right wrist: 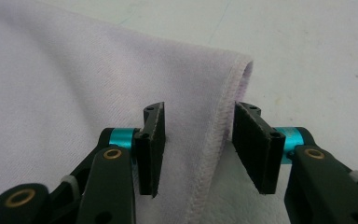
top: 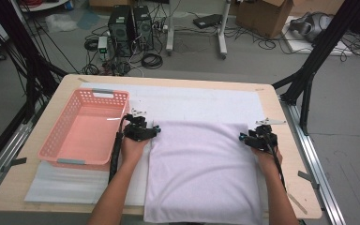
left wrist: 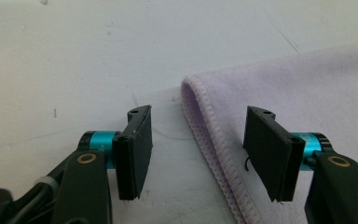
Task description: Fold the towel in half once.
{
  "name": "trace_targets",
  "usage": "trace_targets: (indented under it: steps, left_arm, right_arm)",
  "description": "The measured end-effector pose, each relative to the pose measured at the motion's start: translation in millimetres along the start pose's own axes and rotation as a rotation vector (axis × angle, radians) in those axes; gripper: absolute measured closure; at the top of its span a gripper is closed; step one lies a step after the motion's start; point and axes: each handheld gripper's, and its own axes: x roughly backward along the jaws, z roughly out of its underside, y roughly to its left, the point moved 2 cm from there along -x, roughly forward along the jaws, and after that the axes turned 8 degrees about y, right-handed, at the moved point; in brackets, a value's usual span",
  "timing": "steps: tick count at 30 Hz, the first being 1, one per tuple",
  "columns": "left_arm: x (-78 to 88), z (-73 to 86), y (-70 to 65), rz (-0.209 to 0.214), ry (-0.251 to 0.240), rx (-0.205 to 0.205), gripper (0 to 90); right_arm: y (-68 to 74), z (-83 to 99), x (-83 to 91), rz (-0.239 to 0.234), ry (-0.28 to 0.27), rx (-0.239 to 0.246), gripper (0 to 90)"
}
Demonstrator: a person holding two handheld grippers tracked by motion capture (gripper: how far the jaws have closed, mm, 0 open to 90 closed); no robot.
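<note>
A pale lilac towel (top: 201,168) lies folded flat on the white mat, its near end hanging over the table's front edge. My left gripper (top: 155,130) is at the towel's far left corner. In the left gripper view the towel's stitched left edge (left wrist: 205,135) runs between the spread jaws of the left gripper (left wrist: 199,116), and no pad presses on it. My right gripper (top: 242,137) is at the far right corner. In the right gripper view the hem (right wrist: 219,126) passes between the jaws of the right gripper (right wrist: 200,109), which stand apart and loose of the cloth (right wrist: 74,84).
A pink plastic basket (top: 51,140) with nothing in it stands at the left of the table, close beside my left hand. A white mat (top: 192,101) covers the wooden tabletop (top: 288,154). Black frame posts rise at both sides, with cables and computer towers on the floor beyond.
</note>
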Motion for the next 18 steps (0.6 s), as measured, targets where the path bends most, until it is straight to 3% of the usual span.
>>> trace_targets:
  steps: [4,6,8,10,11,12,13,15,18]
  left_arm:
    - [-0.2,0.1,-1.9,-0.029,0.003,-0.007,47.1]
    - [0.3,0.6,-2.0,-0.039,0.006,-0.035,50.0]
    - [1.3,0.8,-1.1,-0.031,0.007,-0.033,55.8]
    - [1.2,1.0,-2.3,-0.004,0.005,-0.022,63.4]
    - [1.0,1.6,-3.7,0.061,0.013,-0.015,75.3]
    - [0.8,2.1,-7.6,0.045,0.014,-0.023,84.8]
    - [1.0,2.0,-10.0,0.026,0.014,-0.051,85.2]
    - [1.2,1.5,-7.6,0.044,0.017,-0.026,85.7]
    - [0.7,0.6,-5.0,0.063,0.005,0.022,86.2]
  right_arm:
    - [-0.8,0.6,0.1,-0.017,-0.006,-0.035,61.2]
    - [0.0,0.5,0.1,-0.012,-0.003,-0.037,62.4]
    - [0.8,0.2,0.5,-0.013,-0.003,-0.029,73.9]
    - [3.4,-0.1,-0.1,-0.035,-0.001,-0.019,81.4]
    - [4.2,-0.4,-0.3,-0.041,0.001,-0.029,82.5]
    - [3.0,0.1,0.0,-0.054,0.002,-0.047,83.1]
    - [1.7,0.9,0.0,-0.07,0.0,-0.072,83.7]
    - [0.2,1.2,-0.2,-0.08,-0.003,-0.086,84.3]
    - [1.9,0.3,0.3,-0.065,0.002,-0.066,85.2]
